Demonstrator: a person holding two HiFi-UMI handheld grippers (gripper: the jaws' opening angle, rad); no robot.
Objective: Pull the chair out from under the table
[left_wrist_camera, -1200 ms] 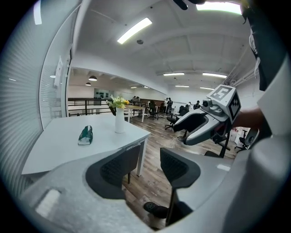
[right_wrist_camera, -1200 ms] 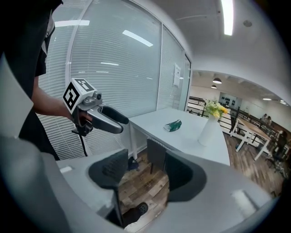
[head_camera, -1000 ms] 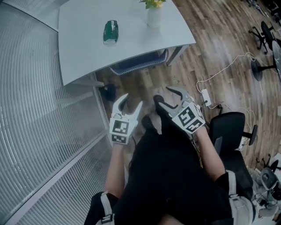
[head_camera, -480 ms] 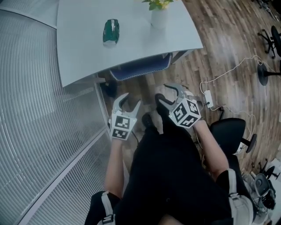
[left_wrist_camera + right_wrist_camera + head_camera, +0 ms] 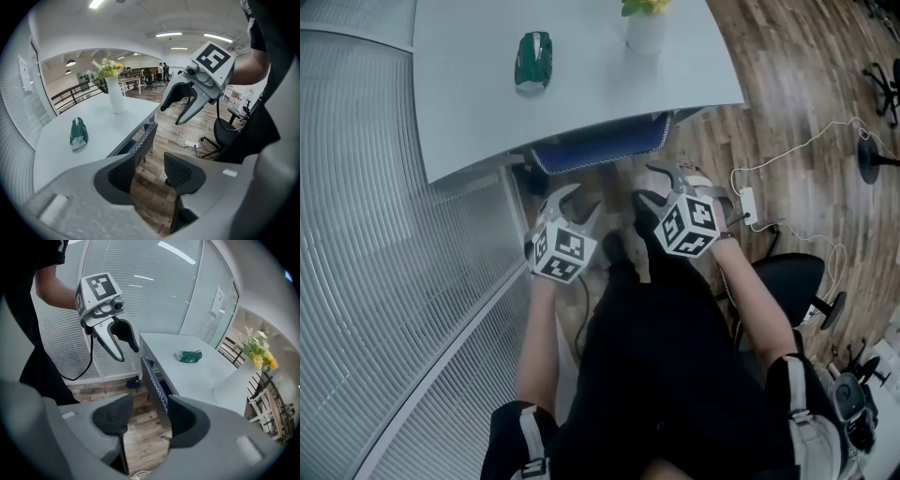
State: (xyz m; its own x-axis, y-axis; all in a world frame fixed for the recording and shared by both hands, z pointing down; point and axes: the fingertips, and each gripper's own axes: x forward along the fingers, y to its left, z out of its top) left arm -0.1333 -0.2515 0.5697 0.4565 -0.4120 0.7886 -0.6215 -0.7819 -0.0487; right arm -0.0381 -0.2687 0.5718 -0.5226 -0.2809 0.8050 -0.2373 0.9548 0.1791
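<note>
The blue chair (image 5: 602, 152) is tucked under the white table (image 5: 469, 112); only its backrest shows, with white zigzag stitching along the top edge (image 5: 146, 137) (image 5: 153, 379). Both grippers hang just short of that backrest. My left gripper (image 5: 572, 204) (image 5: 152, 172) (image 5: 127, 354) is open and empty, with the backrest's left end ahead of its gap. My right gripper (image 5: 654, 185) (image 5: 143, 417) (image 5: 171, 115) is open near the backrest's right end. Its jaws have just been closing a little, and the backrest edge lines up with their gap without touching the pads.
A green packet (image 5: 532, 61) and a white vase of flowers (image 5: 645, 28) stand on the table. A glass wall with blinds (image 5: 384, 281) runs along the left. A power strip with cable (image 5: 747, 204) and a black office chair (image 5: 789, 281) are on the wooden floor at right.
Both grippers have moved forward and down towards the chair's backrest, tilting more steeply. The right gripper has rolled, and its marker cube now faces the camera more.
</note>
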